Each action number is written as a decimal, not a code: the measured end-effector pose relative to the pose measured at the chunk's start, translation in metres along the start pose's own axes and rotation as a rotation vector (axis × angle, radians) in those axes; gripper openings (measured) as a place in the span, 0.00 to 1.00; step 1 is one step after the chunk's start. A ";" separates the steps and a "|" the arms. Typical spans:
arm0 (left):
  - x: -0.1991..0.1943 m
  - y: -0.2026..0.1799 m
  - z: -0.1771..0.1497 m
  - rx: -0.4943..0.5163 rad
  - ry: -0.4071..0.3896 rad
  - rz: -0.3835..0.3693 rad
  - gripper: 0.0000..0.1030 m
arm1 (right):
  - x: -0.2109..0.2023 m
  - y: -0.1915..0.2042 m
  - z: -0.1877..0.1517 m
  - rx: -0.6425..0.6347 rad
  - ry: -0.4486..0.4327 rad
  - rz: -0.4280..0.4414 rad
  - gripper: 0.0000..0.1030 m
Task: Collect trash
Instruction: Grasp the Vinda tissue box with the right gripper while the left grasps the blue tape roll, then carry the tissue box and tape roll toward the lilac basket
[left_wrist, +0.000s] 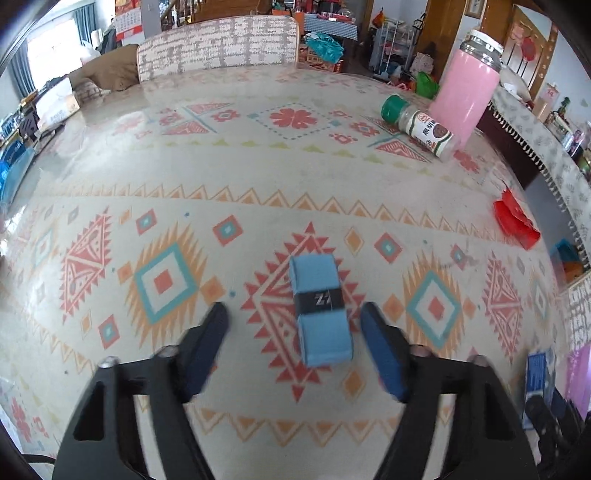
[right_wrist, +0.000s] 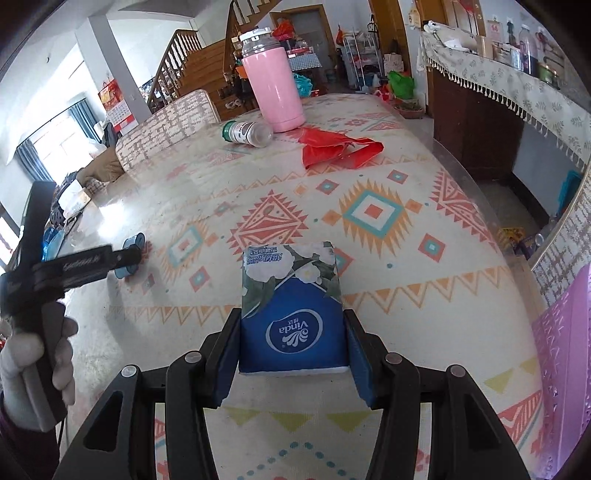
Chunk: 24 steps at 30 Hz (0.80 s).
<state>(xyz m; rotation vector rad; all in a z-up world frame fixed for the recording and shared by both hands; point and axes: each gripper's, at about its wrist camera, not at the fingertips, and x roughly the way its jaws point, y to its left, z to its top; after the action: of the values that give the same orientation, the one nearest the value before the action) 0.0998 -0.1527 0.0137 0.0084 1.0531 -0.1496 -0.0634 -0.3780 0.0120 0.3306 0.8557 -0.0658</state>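
Observation:
A light-blue roll with a black band (left_wrist: 319, 306) lies on the patterned tablecloth (left_wrist: 166, 177), between the fingers of my left gripper (left_wrist: 293, 314). Its jaws are open, with a gap to the roll on both sides. The right wrist view shows the same left gripper (right_wrist: 127, 256) from the side at the roll (right_wrist: 132, 240), held by a gloved hand (right_wrist: 37, 362). My right gripper (right_wrist: 291, 314) is shut on a blue Vinda tissue pack (right_wrist: 291, 295), its pads pressing both long sides. A crumpled red wrapper (right_wrist: 332, 149) lies farther back on the table.
A pink flask (right_wrist: 275, 85) stands at the far end, with a green-capped spice bottle (right_wrist: 247, 133) lying beside it. A padded chair (left_wrist: 218, 48) is behind the table. A purple perforated basket wall (right_wrist: 565, 350) is at the right edge, and a cabinet (right_wrist: 476, 122) beyond.

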 end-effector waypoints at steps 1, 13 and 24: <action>0.001 -0.003 0.001 0.012 0.004 0.005 0.56 | -0.001 -0.002 -0.001 0.000 0.000 0.000 0.55; -0.026 -0.018 -0.029 0.072 0.025 -0.057 0.24 | -0.004 -0.006 0.000 0.029 -0.012 0.001 0.55; -0.051 -0.010 -0.083 0.057 0.035 -0.165 0.24 | -0.005 -0.008 -0.001 0.040 -0.027 -0.007 0.55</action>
<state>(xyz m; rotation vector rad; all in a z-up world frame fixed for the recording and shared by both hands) 0.0023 -0.1497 0.0172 -0.0243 1.0838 -0.3301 -0.0686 -0.3854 0.0135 0.3640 0.8300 -0.0940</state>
